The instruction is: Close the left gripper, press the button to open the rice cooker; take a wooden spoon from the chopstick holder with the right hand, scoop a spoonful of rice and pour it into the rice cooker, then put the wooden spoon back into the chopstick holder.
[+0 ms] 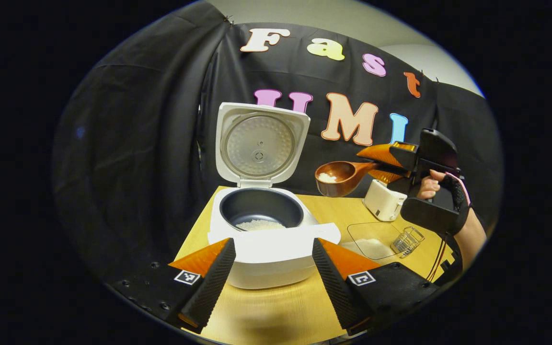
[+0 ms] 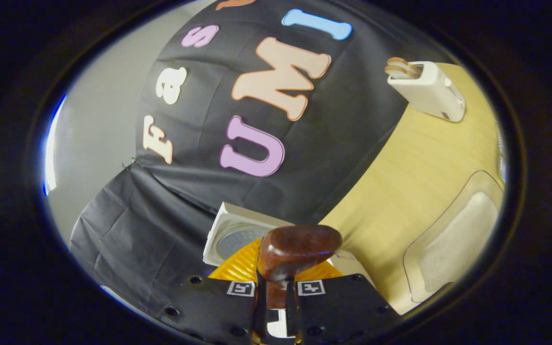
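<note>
Left gripper view: right claw grips wooden spoon with rice beside open rice cooker; left claw wide

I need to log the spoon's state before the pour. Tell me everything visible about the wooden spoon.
The wooden spoon is dark brown glossy wood with a deep round bowl and a short handle. A small heap of white rice lies in the bowl. It is held roughly level in the air, to the right of the open rice cooker and above the table, bowl toward the cooker. The right tongs clamp its handle. In the right gripper view the spoon juts forward from between the shut fingers.
</note>
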{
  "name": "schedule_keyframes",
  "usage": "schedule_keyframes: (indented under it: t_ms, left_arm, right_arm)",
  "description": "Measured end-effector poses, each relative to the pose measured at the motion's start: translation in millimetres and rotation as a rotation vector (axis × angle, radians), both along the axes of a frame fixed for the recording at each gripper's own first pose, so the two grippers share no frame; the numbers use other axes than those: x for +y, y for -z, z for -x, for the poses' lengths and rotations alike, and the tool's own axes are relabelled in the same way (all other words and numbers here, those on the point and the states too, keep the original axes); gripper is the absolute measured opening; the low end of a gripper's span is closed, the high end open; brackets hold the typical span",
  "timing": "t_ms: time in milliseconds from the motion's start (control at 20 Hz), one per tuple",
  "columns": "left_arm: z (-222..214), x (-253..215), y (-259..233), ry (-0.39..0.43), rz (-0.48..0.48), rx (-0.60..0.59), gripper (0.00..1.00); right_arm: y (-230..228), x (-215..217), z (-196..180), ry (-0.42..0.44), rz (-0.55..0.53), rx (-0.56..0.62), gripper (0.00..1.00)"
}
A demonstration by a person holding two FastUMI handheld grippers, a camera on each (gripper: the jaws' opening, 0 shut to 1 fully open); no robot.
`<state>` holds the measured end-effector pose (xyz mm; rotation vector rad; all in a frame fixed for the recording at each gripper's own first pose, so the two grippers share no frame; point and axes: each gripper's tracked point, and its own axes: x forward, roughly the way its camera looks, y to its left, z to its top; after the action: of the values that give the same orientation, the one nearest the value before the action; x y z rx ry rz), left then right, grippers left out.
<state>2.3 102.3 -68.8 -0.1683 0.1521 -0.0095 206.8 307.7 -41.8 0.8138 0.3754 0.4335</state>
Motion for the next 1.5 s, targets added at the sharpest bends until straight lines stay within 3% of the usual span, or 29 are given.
schedule_keyframes:
  t_ms: [200, 500, 700, 1250, 1350, 1500]
  left_arm:
    - [1, 11, 5, 0.006, -0.019, 0.014, 0.96]
    - [1, 23, 5, -0.011, -0.008, 0.017, 0.95]
    - [3, 31, 14, -0.034, -0.012, 0.037, 0.95]
    - [0, 33, 16, -0.053, 0.002, 0.037, 0.96]
    - [-1, 32, 14, -0.051, 0.008, 0.030, 0.95]
    - [0, 32, 13, -0.053, -0.002, 0.023, 0.96]
  right_arm:
    - [5, 39, -8, -0.015, 0.101, -0.045, 0.18]
    - [14, 79, -6, -0.021, 0.398, -0.194, 0.17]
    - [20, 101, -2, -0.068, 0.549, -0.295, 0.18]
    - [14, 136, 25, -0.123, 1.029, -0.695, 0.18]
    - [18, 142, 30, -0.133, 1.063, -0.733, 0.18]
    - [24, 146, 33, -0.160, 1.012, -0.703, 0.18]
